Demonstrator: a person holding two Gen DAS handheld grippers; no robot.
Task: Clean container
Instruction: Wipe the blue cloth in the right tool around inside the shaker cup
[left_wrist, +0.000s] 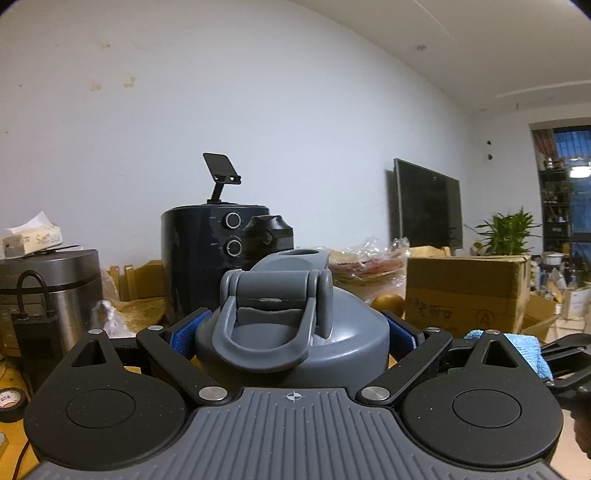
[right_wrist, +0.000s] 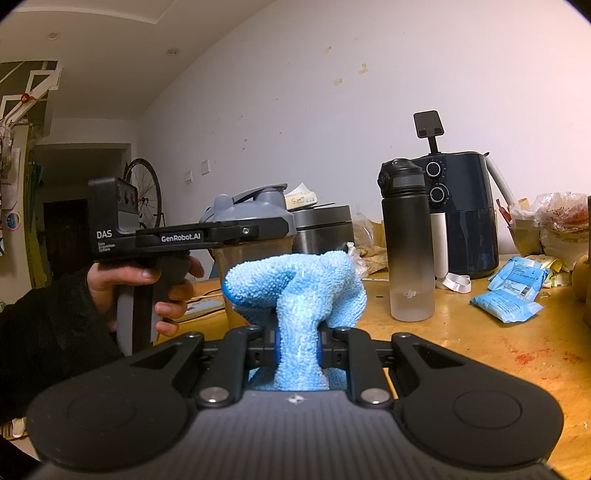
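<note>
A blue cloth (right_wrist: 295, 291) is pinched tight in the right gripper (right_wrist: 297, 350), bunched above its jaws. Just to its left, the left gripper (left_wrist: 291, 332) clamps a shaker bottle (left_wrist: 291, 325) below its grey lid, holding it upright above a wooden table (right_wrist: 480, 332). A black water bottle (right_wrist: 408, 240) stands nearby.

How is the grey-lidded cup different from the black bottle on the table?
The shaker cup has a wide grey lid; the black bottle has a narrow black cap. The shaker cup is gripped at its lid by the left gripper; the black bottle stands free on the table. Both are upright and capped.
</note>
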